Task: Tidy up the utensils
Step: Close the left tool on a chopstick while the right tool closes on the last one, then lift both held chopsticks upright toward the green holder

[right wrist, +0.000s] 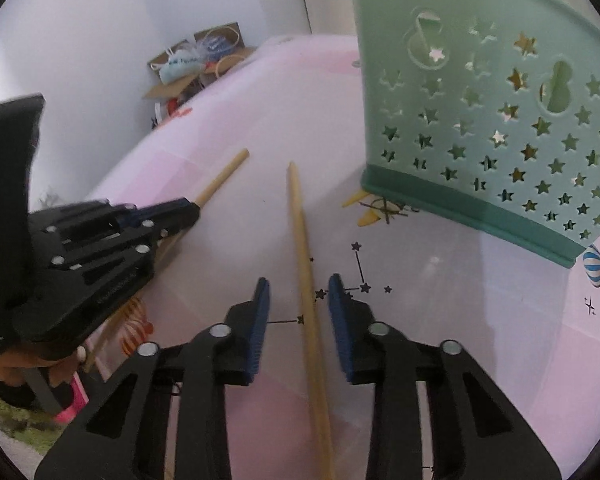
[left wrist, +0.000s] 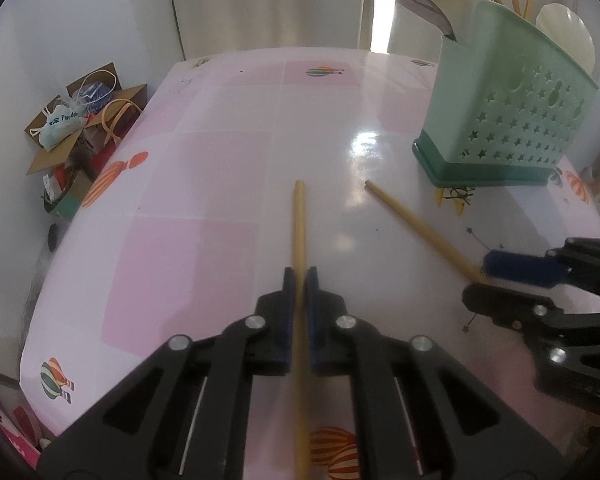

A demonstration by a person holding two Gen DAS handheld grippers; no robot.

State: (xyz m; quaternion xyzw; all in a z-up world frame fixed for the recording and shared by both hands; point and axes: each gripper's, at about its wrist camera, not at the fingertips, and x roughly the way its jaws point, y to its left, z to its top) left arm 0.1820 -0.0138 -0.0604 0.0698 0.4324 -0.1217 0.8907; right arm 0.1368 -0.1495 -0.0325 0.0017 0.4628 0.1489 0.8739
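Note:
My left gripper [left wrist: 300,274] is shut on a wooden chopstick [left wrist: 299,224] that points forward over the pink table [left wrist: 220,168]. A second chopstick [left wrist: 416,228] lies on the table to the right, pointing toward the green utensil holder [left wrist: 512,120]. My right gripper [right wrist: 299,292] is open with its jaws on either side of this second chopstick [right wrist: 302,240], which rests on the table. The left gripper [right wrist: 192,208] with its chopstick [right wrist: 224,176] shows at left in the right wrist view. The holder [right wrist: 492,92] holds a metal spoon [left wrist: 416,2], pale utensils and chopsticks.
An open cardboard box [left wrist: 84,120] with bags and clutter stands off the table's left edge by the white wall. The right gripper [left wrist: 500,284] shows at the right in the left wrist view. The tablecloth has balloon prints.

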